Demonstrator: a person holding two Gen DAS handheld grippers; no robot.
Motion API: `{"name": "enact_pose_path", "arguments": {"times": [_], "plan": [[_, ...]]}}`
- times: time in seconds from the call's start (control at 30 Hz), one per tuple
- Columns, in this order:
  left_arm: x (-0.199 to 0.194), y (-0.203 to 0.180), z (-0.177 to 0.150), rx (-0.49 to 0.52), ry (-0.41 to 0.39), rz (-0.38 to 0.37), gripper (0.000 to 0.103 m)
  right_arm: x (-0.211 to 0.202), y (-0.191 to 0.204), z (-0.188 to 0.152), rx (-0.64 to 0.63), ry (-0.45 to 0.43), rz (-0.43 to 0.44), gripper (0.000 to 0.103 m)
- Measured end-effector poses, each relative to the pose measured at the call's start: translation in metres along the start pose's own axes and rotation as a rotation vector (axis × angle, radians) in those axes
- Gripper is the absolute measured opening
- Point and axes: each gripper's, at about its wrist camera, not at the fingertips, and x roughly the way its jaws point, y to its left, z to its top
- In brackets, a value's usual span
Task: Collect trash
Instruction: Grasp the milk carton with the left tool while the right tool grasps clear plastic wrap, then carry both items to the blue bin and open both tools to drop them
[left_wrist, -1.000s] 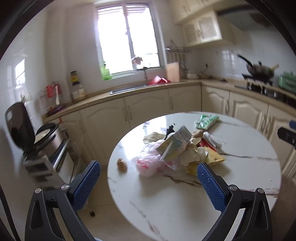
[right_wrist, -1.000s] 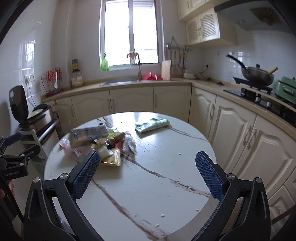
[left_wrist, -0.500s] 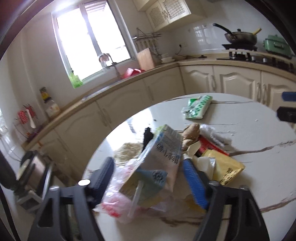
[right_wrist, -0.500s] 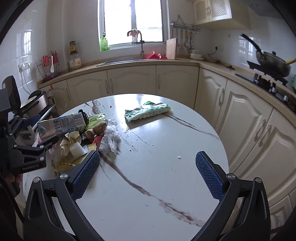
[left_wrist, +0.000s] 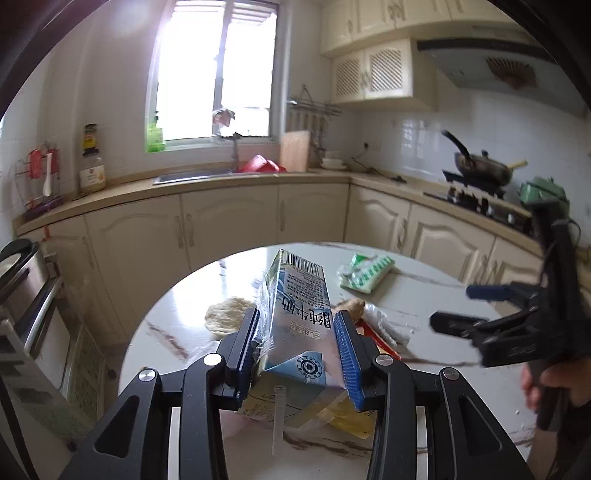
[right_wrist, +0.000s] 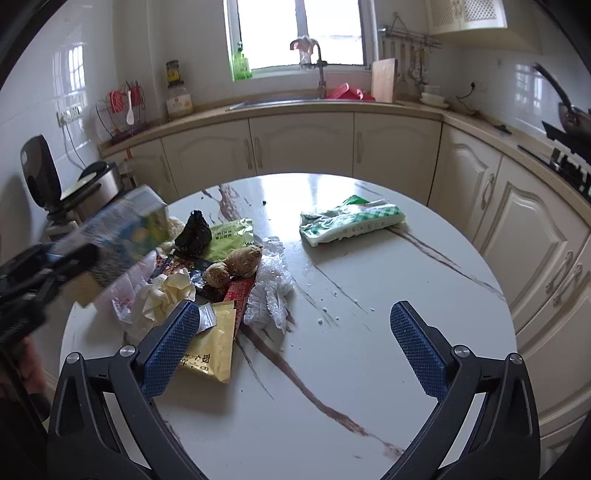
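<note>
My left gripper (left_wrist: 299, 343) is shut on a blue and white milk carton (left_wrist: 299, 317) and holds it lifted above the trash pile; it shows blurred in the right wrist view (right_wrist: 122, 232). My right gripper (right_wrist: 295, 339) is open and empty over the round marble table (right_wrist: 332, 387), just right of the trash pile. The pile holds a yellow packet (right_wrist: 210, 354), crumpled paper (right_wrist: 166, 295), a ginger root (right_wrist: 236, 264), a clear plastic glove (right_wrist: 269, 291), a black bag (right_wrist: 194, 230) and a pink plastic bag (right_wrist: 129, 284). A green and white packet (right_wrist: 351, 219) lies apart at the far side.
Cream kitchen cabinets (right_wrist: 303, 144) curve behind and to the right of the table. A sink with tap (right_wrist: 317, 85) is under the window. A stove with a pan (left_wrist: 480, 173) stands at the right. An appliance on a stand (right_wrist: 74, 188) is at the left.
My left gripper closed on the milk carton and lifted it off the pile. My right gripper moved in closer over the table, staying open.
</note>
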Motion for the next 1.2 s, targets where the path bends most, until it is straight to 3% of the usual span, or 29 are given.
{"name": "enact_pose_path", "arguments": {"times": [0.13, 0.2, 0.27, 0.43, 0.53, 0.57, 0.6, 0.87, 1.03, 1.2], "plan": [[-0.016, 0.008, -0.011, -0.035, -0.03, 0.064, 0.037, 0.027, 0.006, 0.009, -0.011, 0.048, -0.004, 0.1], [-0.022, 0.014, -0.018, -0.043, -0.027, 0.098, 0.037, 0.044, 0.006, 0.014, -0.015, 0.089, 0.001, 0.091], [-0.03, 0.019, -0.026, -0.049, -0.019, 0.124, 0.037, 0.06, 0.005, 0.017, 0.002, 0.13, 0.028, 0.067], [-0.054, 0.031, -0.047, -0.071, 0.01, 0.171, 0.037, 0.087, 0.0, 0.013, 0.009, 0.201, 0.055, 0.055], [-0.083, 0.035, -0.047, -0.088, 0.019, 0.176, 0.037, 0.09, -0.002, 0.009, -0.005, 0.214, 0.063, 0.033], [-0.086, 0.036, -0.049, -0.099, 0.019, 0.169, 0.037, 0.088, -0.004, 0.008, -0.006, 0.218, 0.061, 0.017], [-0.105, 0.039, -0.045, -0.111, 0.022, 0.161, 0.037, 0.086, -0.006, 0.007, 0.001, 0.222, 0.066, 0.012], [-0.165, 0.069, -0.052, -0.153, -0.009, 0.142, 0.037, 0.023, -0.022, 0.0, 0.059, 0.092, 0.028, 0.01], [-0.213, 0.093, -0.074, -0.184, -0.039, 0.143, 0.037, -0.043, 0.007, 0.0, 0.02, -0.025, -0.03, 0.01], [-0.264, 0.122, -0.111, -0.21, -0.032, 0.201, 0.037, -0.087, 0.108, -0.005, -0.109, -0.085, 0.18, 0.01]]}}
